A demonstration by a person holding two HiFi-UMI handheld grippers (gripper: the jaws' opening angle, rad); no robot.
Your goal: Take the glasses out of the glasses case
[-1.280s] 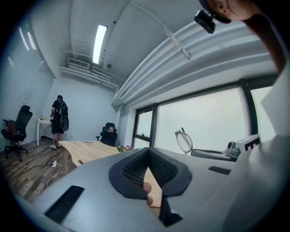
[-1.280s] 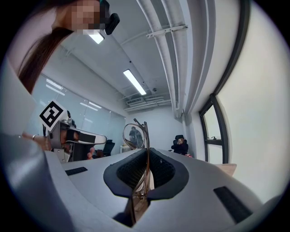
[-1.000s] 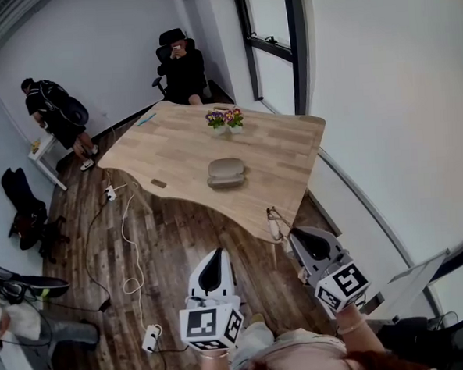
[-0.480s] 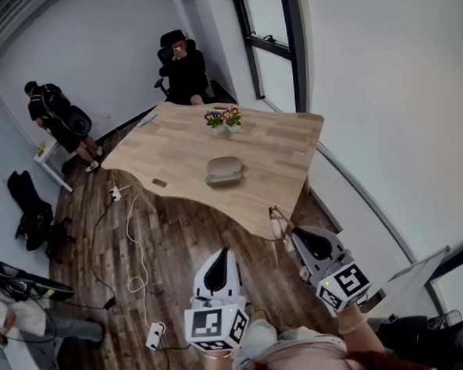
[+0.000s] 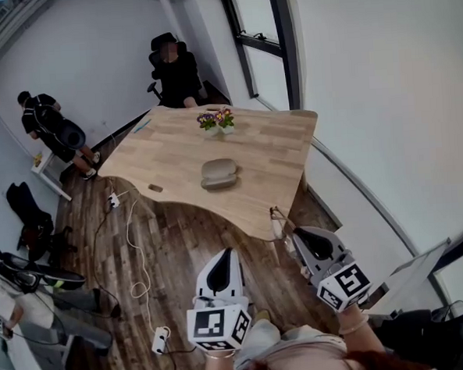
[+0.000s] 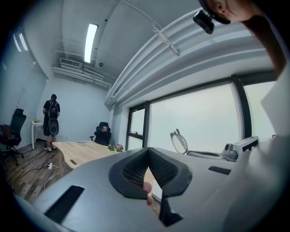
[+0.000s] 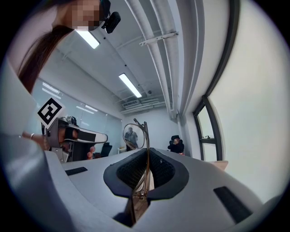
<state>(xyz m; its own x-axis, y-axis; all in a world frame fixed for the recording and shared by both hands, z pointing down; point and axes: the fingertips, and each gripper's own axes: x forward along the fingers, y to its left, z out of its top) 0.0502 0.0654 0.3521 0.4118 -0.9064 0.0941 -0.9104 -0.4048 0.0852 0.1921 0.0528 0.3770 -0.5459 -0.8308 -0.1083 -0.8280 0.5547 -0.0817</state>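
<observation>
A taupe glasses case [image 5: 218, 173] lies on the wooden table [image 5: 268, 151], its lid down as far as I can tell. Both grippers are held well back from the table, over the floor. My right gripper [image 5: 298, 233] is shut on a pair of thin-framed glasses [image 5: 278, 222], which stick up beyond its jaws. In the right gripper view the glasses [image 7: 135, 136] stand on edge, pinched in the right gripper [image 7: 147, 153]. My left gripper [image 5: 225, 254] is shut with nothing in it. The left gripper [image 6: 148, 152] shows its jaws meeting, and the glasses [image 6: 180, 141] appear to its right.
A small pot of flowers [image 5: 214, 120] stands on the table beyond the case. One person sits in an office chair [image 5: 175, 70] at the far end; another stands at the left wall [image 5: 50, 129]. Cables and a power strip [image 5: 160, 340] lie on the wooden floor.
The table and case have drifted slightly up and left in the head view. Both grippers keep nearly the same place, the right still holding the glasses.
</observation>
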